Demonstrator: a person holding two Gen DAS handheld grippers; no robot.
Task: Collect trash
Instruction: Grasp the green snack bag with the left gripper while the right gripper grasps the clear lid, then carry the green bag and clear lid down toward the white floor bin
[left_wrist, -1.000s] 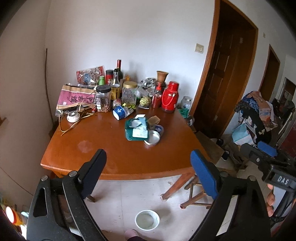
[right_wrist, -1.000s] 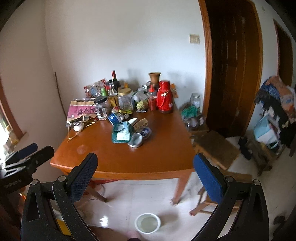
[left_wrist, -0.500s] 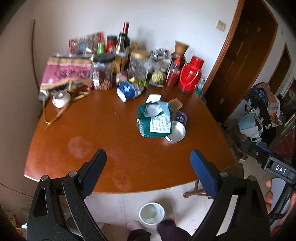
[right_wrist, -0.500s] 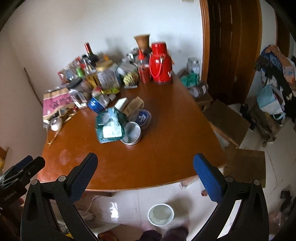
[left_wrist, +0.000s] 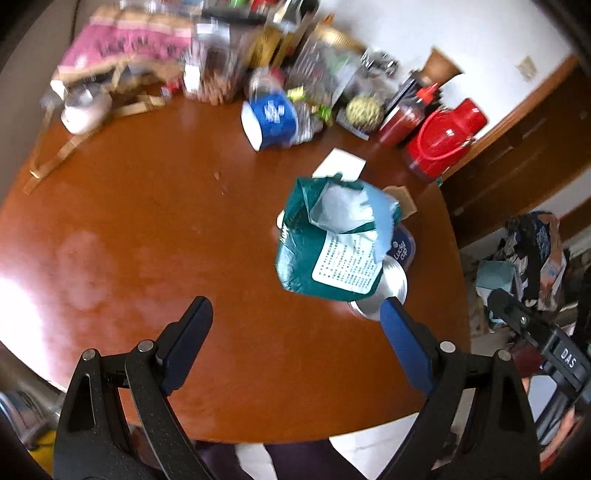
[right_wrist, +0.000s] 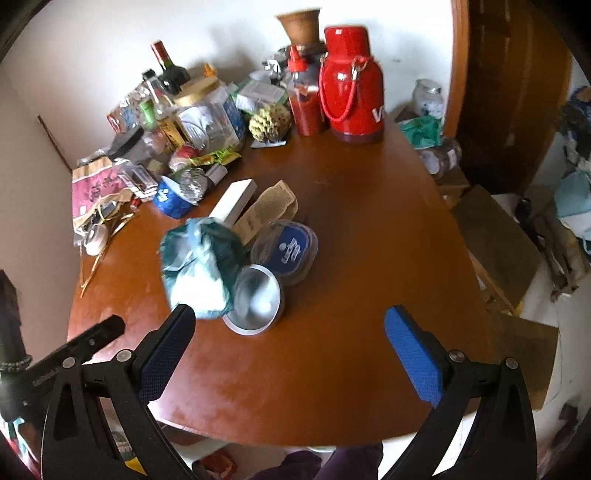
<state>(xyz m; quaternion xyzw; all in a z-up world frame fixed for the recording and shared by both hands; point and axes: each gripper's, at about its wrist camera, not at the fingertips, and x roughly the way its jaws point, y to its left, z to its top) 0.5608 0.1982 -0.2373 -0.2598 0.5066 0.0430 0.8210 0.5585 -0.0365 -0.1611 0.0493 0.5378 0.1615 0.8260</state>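
The near half of the bench (right_wrist: 332, 369) lies bare, so both tongs have open room from 6 o'clock up to its middle. At the centre a crumpled green bag (right_wrist: 199, 266), a metal tin (right_wrist: 255, 302) touching it and a blue-lidded tub (right_wrist: 288, 251) just behind form a low cluster. From 10 to 1 o'clock the far edge is crowded with bottles and jars, and a tall red flask (right_wrist: 351, 85) blocks 12.
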